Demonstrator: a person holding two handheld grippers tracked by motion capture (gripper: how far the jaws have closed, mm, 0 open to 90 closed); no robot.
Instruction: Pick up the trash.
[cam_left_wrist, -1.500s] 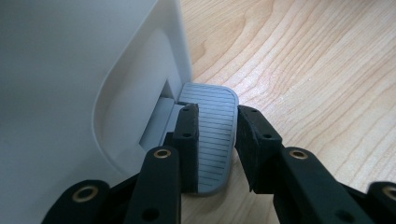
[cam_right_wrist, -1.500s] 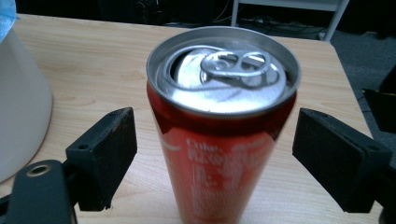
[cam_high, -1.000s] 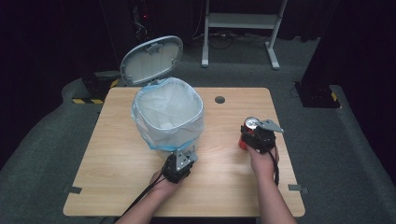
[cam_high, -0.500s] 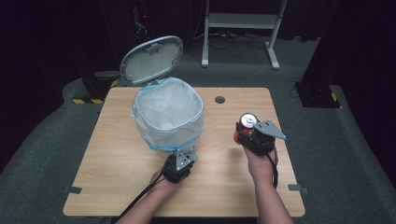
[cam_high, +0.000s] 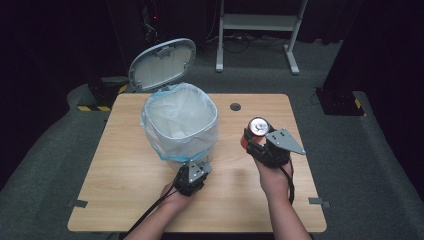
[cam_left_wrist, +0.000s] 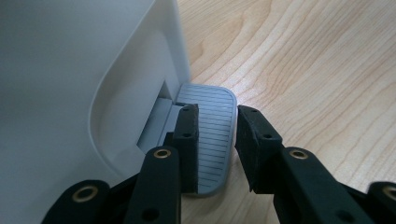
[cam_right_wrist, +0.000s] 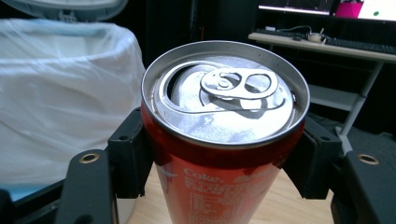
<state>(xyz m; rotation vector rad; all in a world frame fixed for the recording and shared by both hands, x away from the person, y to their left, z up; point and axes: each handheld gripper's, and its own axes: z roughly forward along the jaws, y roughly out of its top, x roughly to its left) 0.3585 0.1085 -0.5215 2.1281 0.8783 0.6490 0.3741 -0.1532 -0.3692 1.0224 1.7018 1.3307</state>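
Observation:
A white pedal bin (cam_high: 180, 125) lined with a clear plastic bag stands on the wooden table (cam_high: 120, 175), its grey lid (cam_high: 162, 64) swung up. My left gripper (cam_high: 192, 175) is at the bin's front foot. In the left gripper view its jaws (cam_left_wrist: 217, 114) stand apart with their tips down on the ribbed grey pedal (cam_left_wrist: 215, 144), against the bin's wall (cam_left_wrist: 70, 84). My right gripper (cam_high: 260, 145) is shut on an upright red cola can (cam_high: 258, 126), held above the table to the right of the bin. The can (cam_right_wrist: 224, 107) has an opened top, and the bag (cam_right_wrist: 60, 93) is to its left.
A round cable hole (cam_high: 235, 106) sits near the table's far edge. Beyond the table stands a white desk frame (cam_high: 260, 30). On the dark floor are a yellow-and-black striped block (cam_high: 102, 95) at the left and a black box (cam_high: 340, 100) at the right.
My right gripper has risen with the can and drifted a little left, toward the bin. The left gripper has stayed on the pedal, and the lid has stayed up.

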